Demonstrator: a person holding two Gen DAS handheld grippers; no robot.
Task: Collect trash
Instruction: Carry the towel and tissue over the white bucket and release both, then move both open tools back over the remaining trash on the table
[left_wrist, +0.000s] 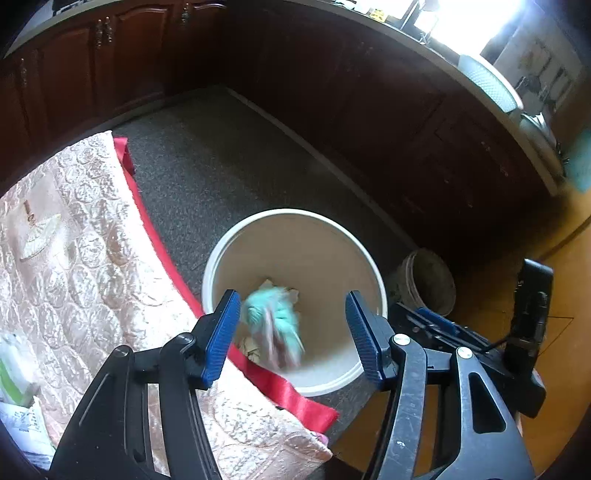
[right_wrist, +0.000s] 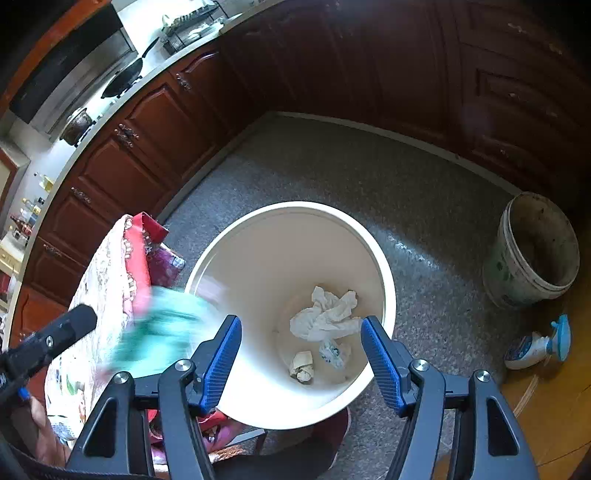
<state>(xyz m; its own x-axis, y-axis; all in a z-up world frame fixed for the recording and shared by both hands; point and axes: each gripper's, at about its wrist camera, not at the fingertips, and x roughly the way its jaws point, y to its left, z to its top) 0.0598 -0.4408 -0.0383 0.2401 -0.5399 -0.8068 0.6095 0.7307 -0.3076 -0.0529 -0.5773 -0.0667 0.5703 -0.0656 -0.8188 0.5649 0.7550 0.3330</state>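
One blurred teal wrapper (left_wrist: 273, 325) (details unreadable) over white bin (left_wrist: 221, 258).

Both the left gripper (left_wrist: 293, 338) and right gripper (right_wrist: 301, 363) have black, scuffed plastic frames fastened with silver screws, ribbed blue pads (right_wrist: 221, 363) lining the jaws, filling each frame's bottom.

Ahead-right of my right gripper I see a dirty bucket (right_wrist: 535, 251) above a spray bottle (right_wrist: 537, 345); cabinets (right_wrist: 155, 136) ahead-left.
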